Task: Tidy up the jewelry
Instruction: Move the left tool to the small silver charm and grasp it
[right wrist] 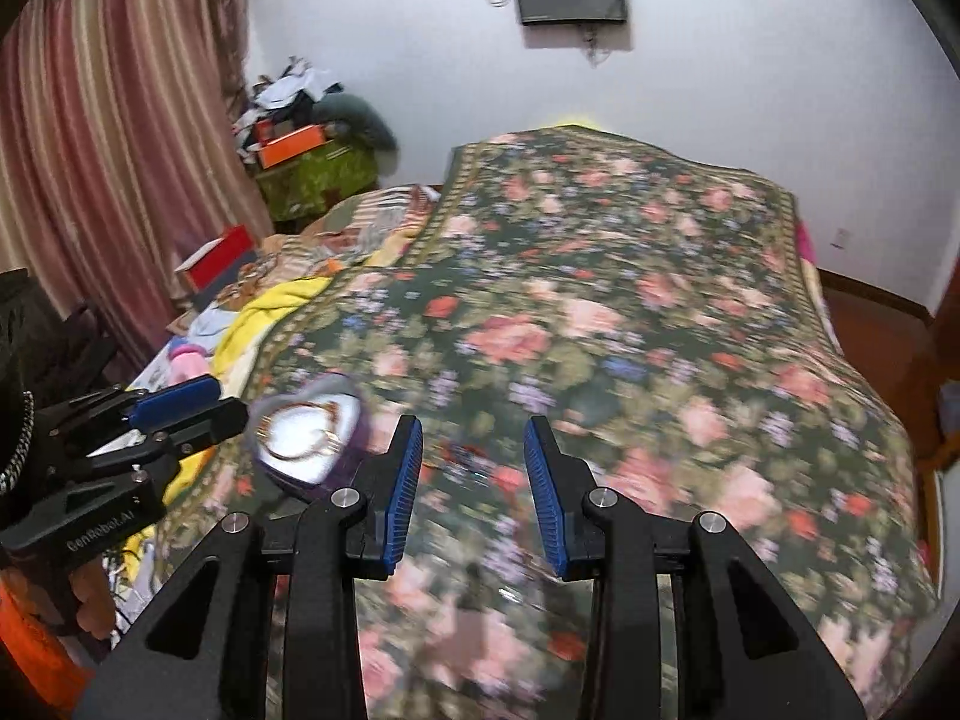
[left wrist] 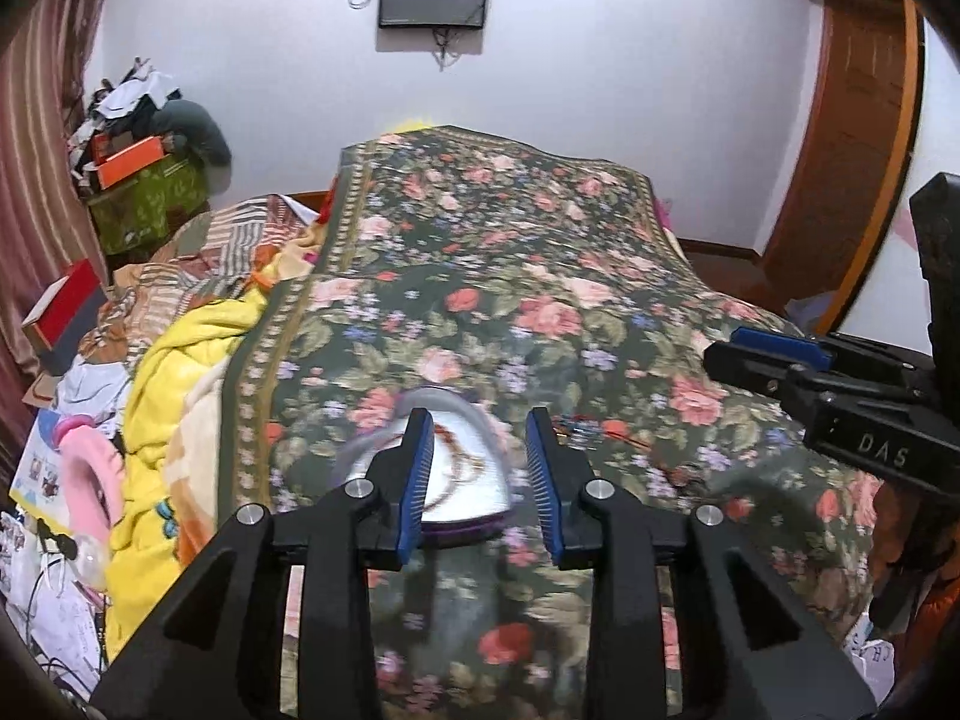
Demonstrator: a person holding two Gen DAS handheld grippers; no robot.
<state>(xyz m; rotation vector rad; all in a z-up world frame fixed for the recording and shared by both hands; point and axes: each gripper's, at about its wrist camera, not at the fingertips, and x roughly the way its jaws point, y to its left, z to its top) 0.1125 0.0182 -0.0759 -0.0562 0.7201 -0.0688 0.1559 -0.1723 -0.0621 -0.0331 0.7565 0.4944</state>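
An open heart-shaped jewelry box [left wrist: 465,480] with a white lining and a purple rim lies on the floral bedspread [left wrist: 540,300]. A gold chain [left wrist: 459,450] lies in it. My left gripper [left wrist: 480,480] is open, just above the box, its jaws on either side. A small red and blue jewelry piece [left wrist: 591,429] lies on the bedspread right of the box. In the right wrist view the box [right wrist: 306,441] is at the left, and my right gripper [right wrist: 474,480] is open and empty over the blurred jewelry piece [right wrist: 474,459].
Yellow and patterned blankets [left wrist: 174,396] are heaped along the bed's left side. A red box [left wrist: 63,312] and a pink hoop [left wrist: 90,468] lie further left. Striped curtains [right wrist: 108,150] hang on the left, a wooden door [left wrist: 852,138] stands at the right.
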